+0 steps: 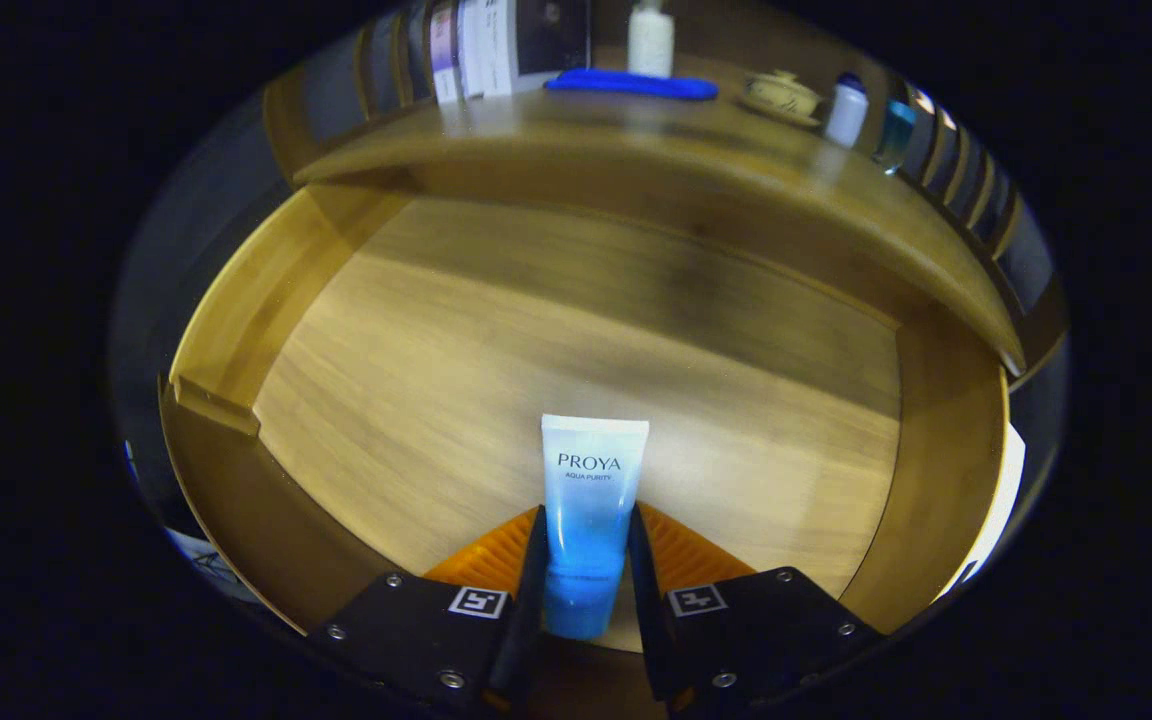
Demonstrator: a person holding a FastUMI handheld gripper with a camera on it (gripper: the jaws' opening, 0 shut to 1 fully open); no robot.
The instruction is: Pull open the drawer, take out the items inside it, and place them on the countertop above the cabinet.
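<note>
With drawer (236, 330) open, my jaws clamp blue tube (591, 500) at frame bottom, long axis pointing ahead toward counter (636, 150) above.

Drawer (236, 310): wooden, pulled open, floor bare | Tube (588, 520): white-to-blue, blue cap nearest camera, crimped end pointing away, clamped between both fingers above drawer floor | Countertop (576, 140): wooden, beyond the drawer
</note>
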